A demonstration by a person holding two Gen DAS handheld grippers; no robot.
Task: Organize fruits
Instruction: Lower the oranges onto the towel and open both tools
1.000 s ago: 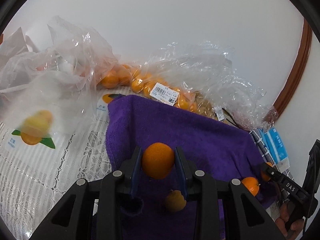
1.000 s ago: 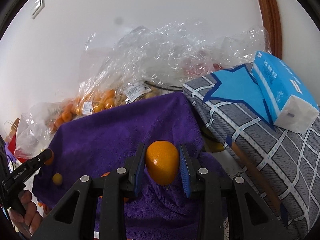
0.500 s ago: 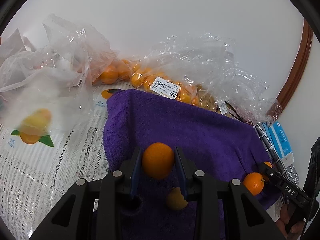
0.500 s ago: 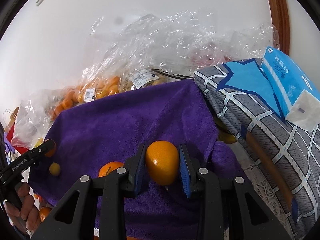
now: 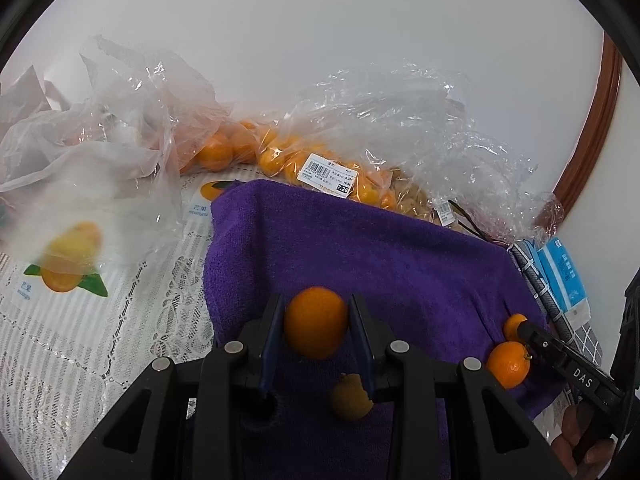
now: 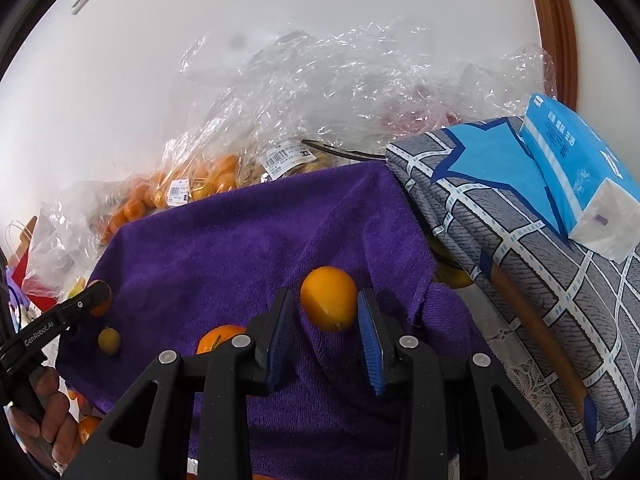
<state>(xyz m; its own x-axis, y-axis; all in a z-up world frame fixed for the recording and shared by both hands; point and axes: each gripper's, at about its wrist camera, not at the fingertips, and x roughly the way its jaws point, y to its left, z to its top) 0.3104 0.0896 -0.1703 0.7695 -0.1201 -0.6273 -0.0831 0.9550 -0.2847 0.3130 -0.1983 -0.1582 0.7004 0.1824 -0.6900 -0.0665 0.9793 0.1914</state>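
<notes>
My left gripper (image 5: 316, 322) is shut on an orange (image 5: 316, 322) and holds it over the near part of the purple towel (image 5: 360, 256). A small yellowish fruit (image 5: 349, 398) lies on the towel under it. My right gripper (image 6: 326, 312) has its jaws spread apart, and an orange (image 6: 329, 298) sits on the purple towel (image 6: 240, 248) between its tips, free of the pads. Another orange (image 6: 218, 338) lies left of the right gripper, and it shows in the left wrist view (image 5: 508, 364) beside the right gripper's finger (image 5: 560, 356). The left gripper's finger (image 6: 60, 320) shows at the left.
Clear plastic bags of oranges (image 5: 320, 160) and crumpled bags (image 6: 340, 92) lie along the wall behind the towel. A white bag with a mango print (image 5: 68, 256) lies on the lace cloth at left. A grey checked cushion (image 6: 520, 240) with a blue tissue pack (image 6: 576, 168) lies to the right.
My right gripper has opened and let go of its orange, which now rests on the towel. My left gripper still holds its orange and has drawn back slightly.
</notes>
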